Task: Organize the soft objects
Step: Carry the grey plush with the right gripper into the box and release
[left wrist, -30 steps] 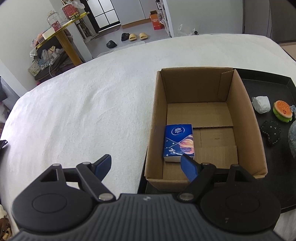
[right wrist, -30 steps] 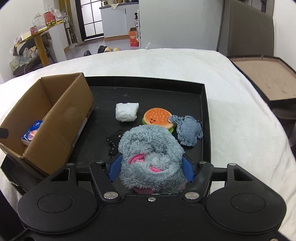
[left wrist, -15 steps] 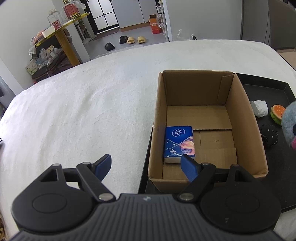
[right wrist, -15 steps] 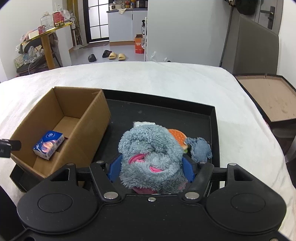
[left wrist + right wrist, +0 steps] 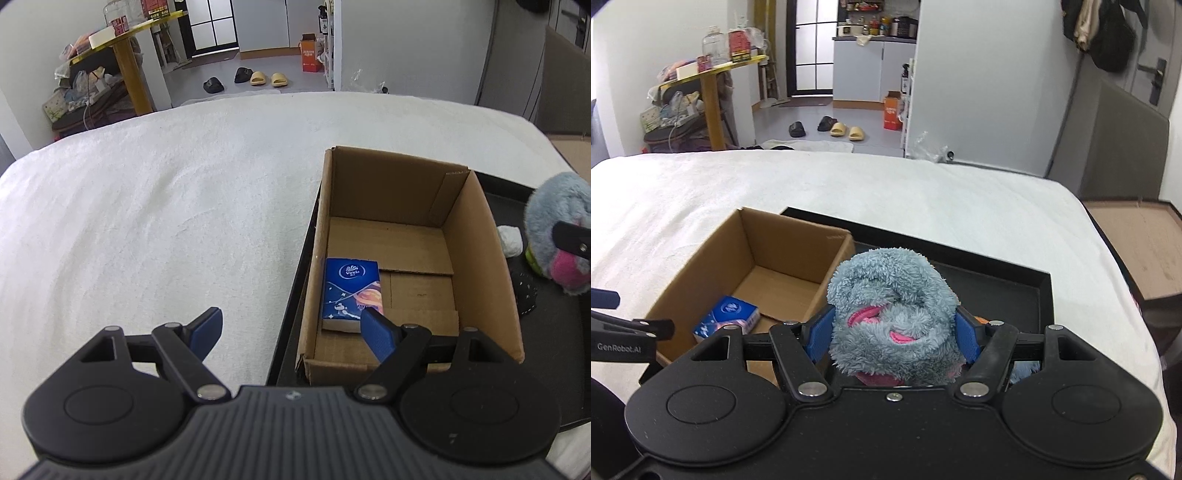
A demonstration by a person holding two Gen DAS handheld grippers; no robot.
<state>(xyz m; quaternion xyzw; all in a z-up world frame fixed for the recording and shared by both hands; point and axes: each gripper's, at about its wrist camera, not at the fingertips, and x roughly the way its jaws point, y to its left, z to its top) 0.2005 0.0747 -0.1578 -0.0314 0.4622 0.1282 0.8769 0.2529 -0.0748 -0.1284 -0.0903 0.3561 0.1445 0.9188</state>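
My right gripper (image 5: 892, 334) is shut on a fluffy grey-blue plush toy (image 5: 894, 310) with pink parts, held in the air above the black tray (image 5: 1015, 280), just right of the open cardboard box (image 5: 750, 266). In the left wrist view the same plush (image 5: 557, 229) hangs at the right edge, beside the box (image 5: 476, 236). A blue tissue pack (image 5: 351, 288) lies inside the box at its near left. My left gripper (image 5: 291, 325) is open and holds nothing; it hovers over the box's near left corner.
A white wad (image 5: 511, 240) and a dark speckled soft piece (image 5: 524, 291) lie on the tray (image 5: 565, 350) right of the box. The tray rests on a white blanket (image 5: 166, 221). A brown wooden tray (image 5: 1137, 251) lies off the bed's right side.
My right gripper lifted the plush off the tray and carried it left toward the box. The left gripper drifted a little and stayed open.
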